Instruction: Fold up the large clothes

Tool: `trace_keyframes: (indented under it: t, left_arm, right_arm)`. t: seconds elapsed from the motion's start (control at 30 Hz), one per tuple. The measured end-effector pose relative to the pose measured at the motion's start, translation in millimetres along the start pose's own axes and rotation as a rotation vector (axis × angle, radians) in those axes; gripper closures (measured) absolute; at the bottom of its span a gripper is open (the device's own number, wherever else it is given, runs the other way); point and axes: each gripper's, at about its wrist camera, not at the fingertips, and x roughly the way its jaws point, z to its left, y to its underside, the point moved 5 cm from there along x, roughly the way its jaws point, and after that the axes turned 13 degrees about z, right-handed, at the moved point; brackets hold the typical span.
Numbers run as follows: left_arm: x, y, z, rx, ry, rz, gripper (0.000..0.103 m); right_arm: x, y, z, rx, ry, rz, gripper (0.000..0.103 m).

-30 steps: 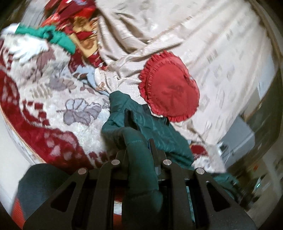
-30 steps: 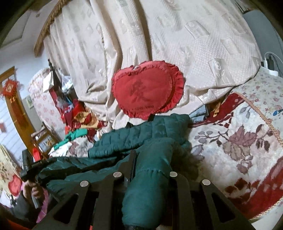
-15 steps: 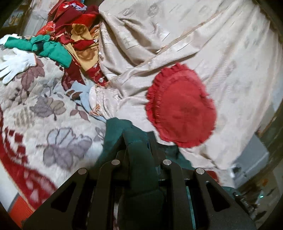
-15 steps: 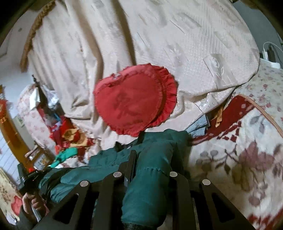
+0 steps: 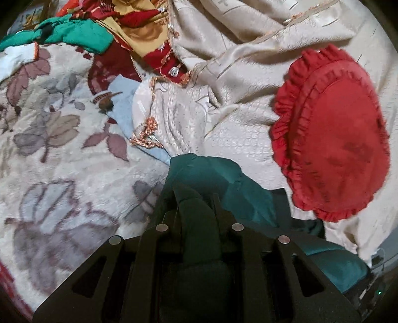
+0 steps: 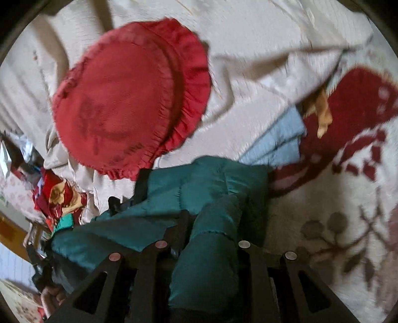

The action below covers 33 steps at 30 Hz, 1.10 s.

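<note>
A dark green padded jacket [image 5: 211, 174] lies on a floral blanket [image 5: 62, 149], stretched between my two grippers. In the left wrist view, a thick fold of it runs between the fingers of my left gripper [image 5: 192, 198], whose jaws are opening with the fabric still pinched. In the right wrist view, my right gripper [image 6: 214, 218] is shut on another bunched fold of the jacket [image 6: 199, 179], which hides its right finger. The jacket's far end touches the cream bedspread [image 5: 248, 62].
A red heart-shaped pillow [image 5: 335, 139] [image 6: 129, 99] leans on the bedspread just behind the jacket. A light blue cloth [image 6: 278, 139] lies under the bedspread's edge. A pile of red, gold and bright green clothes [image 5: 139, 22] sits at the far left. A hand [image 6: 52, 298] shows low left.
Both grippers have carried the jacket forward and down towards the pillow and bedspread, which now look much larger. The jacket's far edge now lies against the bedspread.
</note>
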Motion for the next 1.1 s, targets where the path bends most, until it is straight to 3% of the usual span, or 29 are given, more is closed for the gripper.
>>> trace_keyframes:
  t: [0.07,0.2,0.67,0.7,0.73,0.77,0.8,0.83,0.87,0.93,1.1]
  left_arm:
    - [5,2,-4,0.043,-0.029,-0.040,0.085]
    - [7,3,-8,0.028,-0.063,-0.049,0.085]
    - [21,-1,-17,0.046,-0.137,-0.002,0.078]
    - [20,-2,-17,0.046,-0.117,0.012,0.076]
    - [19,-3,-16,0.041,-0.083,0.029,0.064]
    - [17,-5,-15,0.024,-0.005,0.055,0.042]
    - [14,-6,-15,0.015,0.054,0.064,0.032]
    - [10,-8,-16,0.005,0.110,0.068,0.021]
    - [4,-10,-16,-0.016,0.170,0.069,0.017]
    - [-7,-14,-17,-0.034,0.247,0.059,0.016]
    - [-25,-29,-17,-0.082,0.387,0.025,0.012]
  right_arm:
    - [4,-2,-1,0.014,0.005,0.010,0.083]
    - [4,-3,3,0.015,0.025,0.012,0.080]
    - [18,-7,5,0.041,0.038,0.014,0.073]
    - [16,-7,4,0.060,0.023,0.012,0.072]
    - [12,-6,3,0.088,0.003,0.003,0.070]
    - [7,-4,2,0.120,-0.025,-0.013,0.066]
    - [1,-3,1,0.151,-0.061,-0.028,0.063]
    - [-4,-2,1,0.174,-0.110,-0.039,0.049]
    - [-8,-2,2,0.186,-0.147,-0.048,0.026]
    - [-21,-2,5,0.197,-0.173,-0.089,0.012]
    - [-47,-11,27,0.066,-0.112,-0.193,0.012]
